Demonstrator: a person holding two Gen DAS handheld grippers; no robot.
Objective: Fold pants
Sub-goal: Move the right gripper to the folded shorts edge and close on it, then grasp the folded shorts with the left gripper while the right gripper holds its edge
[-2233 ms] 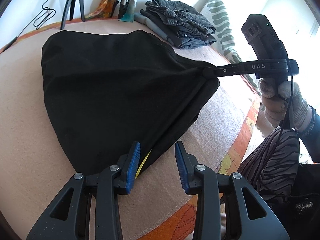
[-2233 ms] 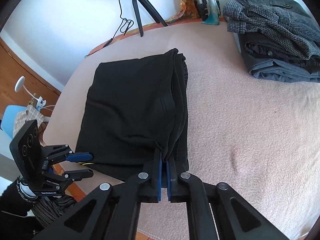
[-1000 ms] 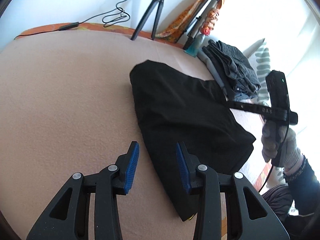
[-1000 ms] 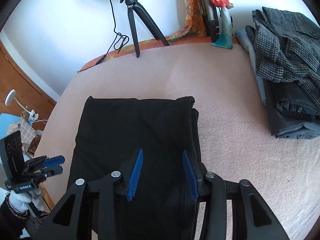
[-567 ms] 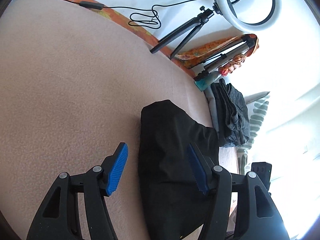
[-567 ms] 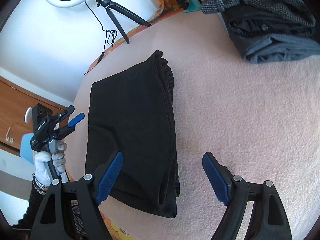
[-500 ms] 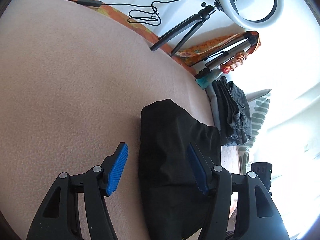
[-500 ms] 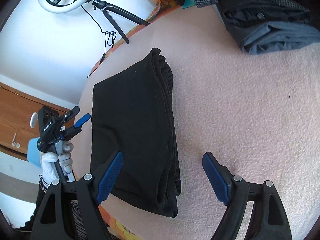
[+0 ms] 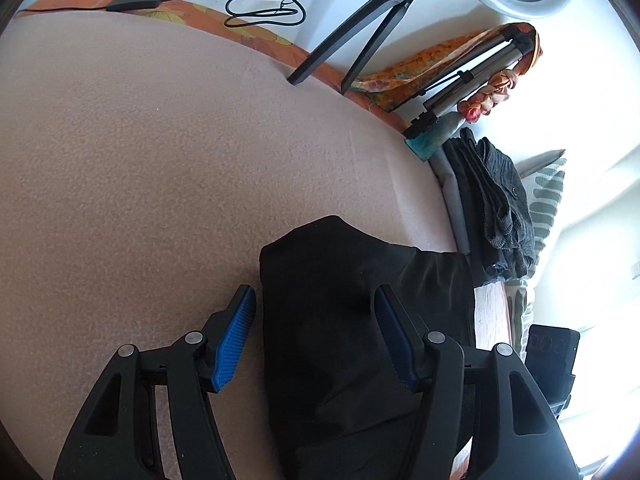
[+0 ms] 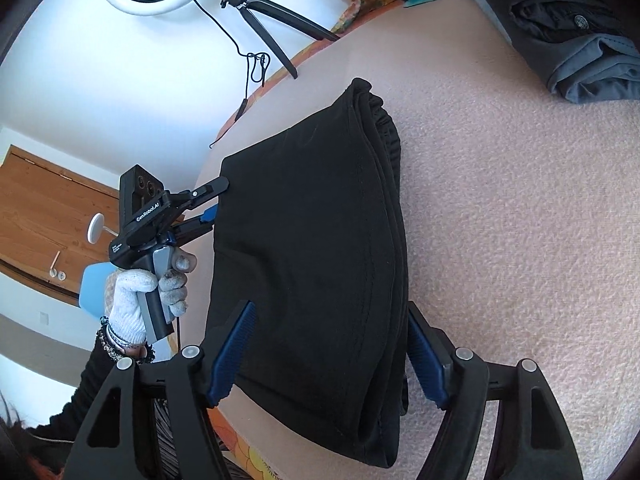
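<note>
Left wrist view: black pants (image 9: pixel 360 340) lying folded into a compact stack on the pink blanket-covered bed (image 9: pixel 140 160), near its front edge. Left claw (image 9: pixel 316 336) spread wide, blue pads (image 9: pixel 236 336) standing clear of the cloth on both sides, one over bare blanket, the other over the fabric; nothing gripped. Pile of folded grey and checked garments (image 9: pixel 496 208) well apart toward the far right, ring light tripod (image 9: pixel 360 36) at the back edge. Right wrist view: same pants (image 10: pixel 312 240) seen as a neat rectangle with layered edges along the right side. Right claw (image 10: pixel 332 356) straddling the near end of the stack, jaws closing, cloth between them but pads not seen pressing on it. Left claw (image 10: pixel 212 200) visible at the far left edge of the stack, held in a gloved hand (image 10: pixel 148 292), jaws apart and level with that edge; contact with it not clear. Judgement: folding itself appears complete or nearly so; step in hand looks like release and squaring up, or a fresh grasp of the stack at both ends. Next move calls for both claws to close together on all layers at once, else the layered right edge likely to slip and splay.
</note>
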